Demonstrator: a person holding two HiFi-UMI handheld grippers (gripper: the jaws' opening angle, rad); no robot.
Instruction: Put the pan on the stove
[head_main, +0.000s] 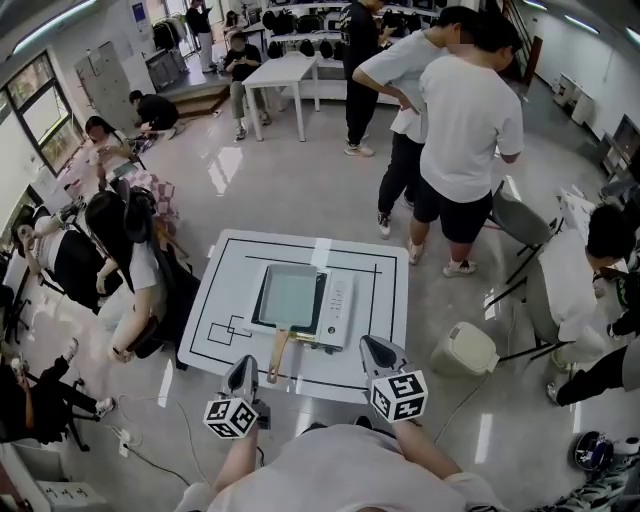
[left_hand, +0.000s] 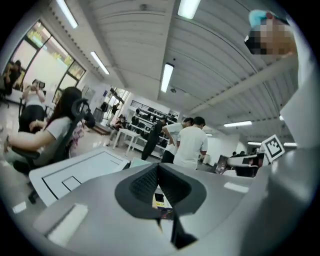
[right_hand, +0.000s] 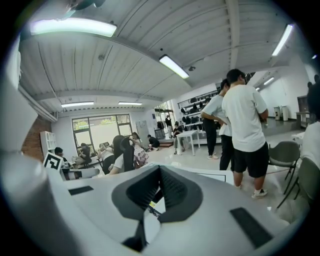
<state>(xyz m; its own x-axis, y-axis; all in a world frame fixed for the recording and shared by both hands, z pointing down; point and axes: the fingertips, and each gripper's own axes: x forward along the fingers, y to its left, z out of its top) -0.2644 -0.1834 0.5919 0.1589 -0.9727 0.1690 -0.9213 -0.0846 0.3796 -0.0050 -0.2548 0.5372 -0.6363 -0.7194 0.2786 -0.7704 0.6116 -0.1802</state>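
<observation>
A white tabletop (head_main: 225, 300) marked with black lines fills the middle of the head view. On it sits a portable stove (head_main: 338, 310), and the square pan (head_main: 290, 298) rests on the stove's left part, beside the control panel. The pan's wooden handle (head_main: 277, 352) points toward the lower edge of the frame, past the stove's rim.

The left tongs (head_main: 244, 366) hover at lower centre-left, just left of the handle's end and not touching it. In the left gripper view the left tongs (left_hand: 158, 167) are pressed together, with nothing pinched between them. The right tongs (head_main: 375, 347) hang at lower centre-right, near the tabletop's front edge and apart from the stove. In the right gripper view the right tongs (right_hand: 159, 169) also meet tip to tip, empty.

A person in a white shirt (head_main: 468, 130) stands beyond the tabletop at upper right, and a pale bin (head_main: 463, 350) sits on the floor to its right.
</observation>
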